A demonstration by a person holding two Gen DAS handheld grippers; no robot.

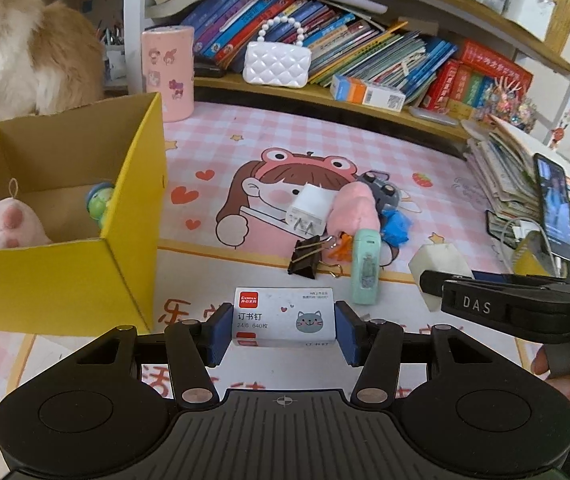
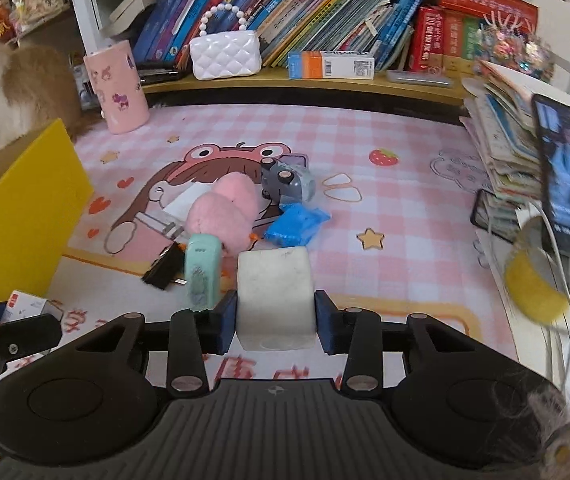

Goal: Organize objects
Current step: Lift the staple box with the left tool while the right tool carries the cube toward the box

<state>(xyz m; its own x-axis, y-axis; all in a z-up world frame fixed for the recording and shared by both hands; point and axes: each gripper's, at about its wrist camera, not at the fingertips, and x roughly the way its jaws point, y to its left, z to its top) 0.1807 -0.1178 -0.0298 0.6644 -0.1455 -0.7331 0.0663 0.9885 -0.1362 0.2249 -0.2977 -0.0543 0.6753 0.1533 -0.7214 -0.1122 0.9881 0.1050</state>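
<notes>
My left gripper [image 1: 283, 330] is shut on a white staple box [image 1: 283, 316] with a grey cat picture, low over the pink mat, right of the yellow cardboard box [image 1: 133, 216]. That box holds a pink plush paw [image 1: 13, 226] and a green toy [image 1: 99, 200]. My right gripper [image 2: 276, 320] is shut on a white block [image 2: 273, 292], which also shows in the left wrist view [image 1: 439, 268]. On the mat lies a pile: white charger [image 1: 309, 208], pink plush [image 2: 225, 208], black binder clip [image 1: 307, 258], mint stapler [image 2: 201, 274], blue packet [image 2: 295, 226], grey toy car [image 2: 287, 182].
A fluffy orange cat [image 1: 17, 52] sits behind the yellow box. A pink cylinder [image 1: 169, 72], white quilted purse [image 1: 277, 64] and a shelf of books [image 1: 365, 48] stand at the back. A stack of papers with a lit phone [image 2: 569, 184] and yellow tape roll [image 2: 537, 292] is at the right.
</notes>
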